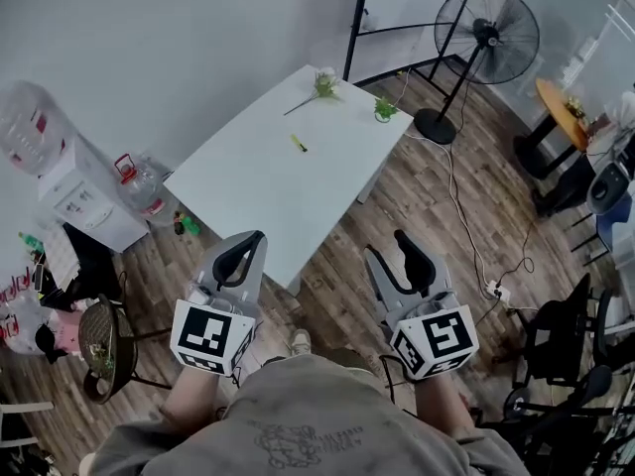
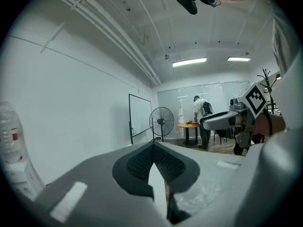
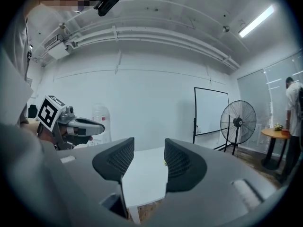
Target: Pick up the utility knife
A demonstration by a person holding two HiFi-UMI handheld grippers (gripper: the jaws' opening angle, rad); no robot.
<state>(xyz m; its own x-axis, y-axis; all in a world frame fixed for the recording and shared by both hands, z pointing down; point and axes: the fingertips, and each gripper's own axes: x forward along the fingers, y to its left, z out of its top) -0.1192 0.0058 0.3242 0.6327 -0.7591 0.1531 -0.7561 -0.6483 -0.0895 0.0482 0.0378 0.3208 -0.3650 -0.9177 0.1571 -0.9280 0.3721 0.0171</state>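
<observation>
- White table [image 1: 268, 186] stands on a wood floor [image 1: 417, 196], and its top is mostly bare.
- Small yellow knife [image 1: 298, 143] lies flat on the far half, with nothing touching it.
- Green sprig [image 1: 322, 85] sits at the far corner, its thin stem trailing back toward the knife.
- Second green clump [image 1: 385, 110] lies by the right edge, near the sprig but apart from it.

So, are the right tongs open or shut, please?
Open: the right tongs are spread apart, with the white table visible between them.
</observation>
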